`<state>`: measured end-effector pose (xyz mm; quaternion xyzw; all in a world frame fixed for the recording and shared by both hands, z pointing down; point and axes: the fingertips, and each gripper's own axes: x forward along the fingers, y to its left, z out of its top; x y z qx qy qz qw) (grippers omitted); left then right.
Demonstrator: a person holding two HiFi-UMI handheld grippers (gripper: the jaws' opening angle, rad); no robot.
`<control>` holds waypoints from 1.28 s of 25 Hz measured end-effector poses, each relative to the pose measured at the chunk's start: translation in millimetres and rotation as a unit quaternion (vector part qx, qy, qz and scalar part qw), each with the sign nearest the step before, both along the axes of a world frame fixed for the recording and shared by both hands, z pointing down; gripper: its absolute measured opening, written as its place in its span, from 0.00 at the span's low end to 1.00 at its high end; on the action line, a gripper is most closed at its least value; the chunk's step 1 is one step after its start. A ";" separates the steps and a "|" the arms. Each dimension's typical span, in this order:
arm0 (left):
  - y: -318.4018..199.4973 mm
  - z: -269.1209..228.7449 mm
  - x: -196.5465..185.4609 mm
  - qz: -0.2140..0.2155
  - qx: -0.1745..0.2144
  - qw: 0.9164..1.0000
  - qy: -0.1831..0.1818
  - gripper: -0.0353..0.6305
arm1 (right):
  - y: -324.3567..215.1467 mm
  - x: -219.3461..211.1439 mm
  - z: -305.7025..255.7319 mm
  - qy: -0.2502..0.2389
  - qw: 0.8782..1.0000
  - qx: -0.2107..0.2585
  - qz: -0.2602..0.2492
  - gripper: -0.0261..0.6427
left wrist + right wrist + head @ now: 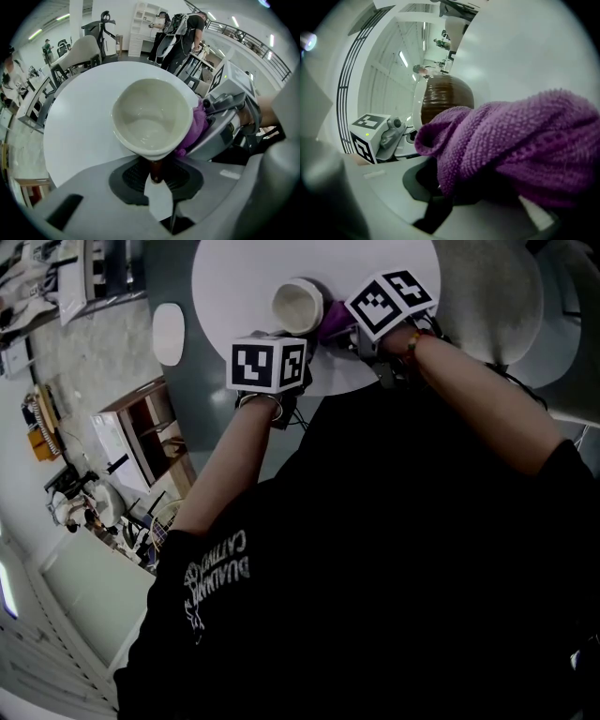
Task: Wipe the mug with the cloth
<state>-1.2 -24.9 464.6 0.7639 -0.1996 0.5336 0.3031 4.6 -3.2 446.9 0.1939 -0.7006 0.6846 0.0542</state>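
Note:
In the left gripper view the mug (pixel 151 115), cream inside and brown outside, hangs just above the round white table (pixel 79 117). Its brown handle (pixel 156 171) sits between the jaws of my left gripper (pixel 157 180), which is shut on it. A purple cloth (pixel 199 124) presses against the mug's right side. In the right gripper view that cloth (pixel 511 145) fills the jaws of my right gripper (pixel 480 187), shut on it, with the mug's brown wall (pixel 445 98) just behind. From the head view, the mug (pixel 298 304) and the cloth (pixel 333 322) are between both marker cubes.
The table (pixel 234 277) reaches to the head view's top edge. A grey chair (pixel 492 301) stands at its right. A small white oval stool (pixel 169 334) and a low wooden shelf (pixel 141 442) are on the floor at left. People (pixel 183 33) and a chair (pixel 79 51) are beyond the table.

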 end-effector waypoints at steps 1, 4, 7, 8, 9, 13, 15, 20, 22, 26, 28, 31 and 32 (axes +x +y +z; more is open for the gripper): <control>-0.9 0.6 -1.7 0.004 0.001 1.000 0.000 0.15 | -0.5 -2.5 1.2 -0.001 1.000 -0.008 0.004 0.08; -3.0 -0.1 -5.5 0.014 0.007 1.000 0.006 0.15 | -2.3 -7.6 1.2 -0.014 0.999 -0.032 0.023 0.08; 1.7 -3.2 -15.0 0.029 0.029 0.999 0.012 0.16 | 2.8 -17.2 -4.9 -0.028 0.998 -0.043 0.045 0.08; 3.5 -3.5 -18.5 0.034 0.037 0.999 0.013 0.16 | 5.2 -20.9 -7.6 -0.032 0.997 -0.041 0.050 0.08; 4.2 -3.8 -21.1 0.037 0.042 0.998 0.014 0.16 | 6.6 -23.7 -10.9 -0.035 0.997 -0.038 0.054 0.08; 0.7 -6.4 -23.4 0.049 0.052 0.997 0.023 0.15 | 7.2 -24.4 -26.4 -0.049 0.995 -0.037 0.083 0.08; -1.3 -7.3 -22.8 0.057 0.056 0.996 0.025 0.15 | 5.5 -22.4 -34.3 -0.056 0.993 -0.040 0.096 0.08; -6.2 -8.9 -26.5 0.070 0.070 0.994 0.035 0.15 | -1.6 -16.1 -46.1 -0.031 0.994 -0.019 0.107 0.08; -6.8 -10.7 -26.7 0.079 0.074 0.993 0.041 0.15 | -2.2 -11.4 -48.7 -0.016 0.993 -0.021 0.116 0.08; -5.2 -10.6 -32.2 0.103 0.076 0.991 0.043 0.15 | 0.0 -8.8 -50.0 0.021 0.994 -0.027 0.108 0.08; -0.8 -8.0 -38.1 0.112 0.070 0.991 0.038 0.15 | 1.0 -9.2 -50.1 0.035 0.994 -0.032 0.102 0.08; 0.1 -8.1 -43.0 0.121 0.077 0.989 0.046 0.15 | 2.6 -10.0 -50.8 0.052 0.994 -0.039 0.092 0.08; -0.5 -9.4 -43.1 0.125 0.081 0.987 0.052 0.15 | 2.9 -10.2 -51.7 0.059 0.994 -0.040 0.087 0.08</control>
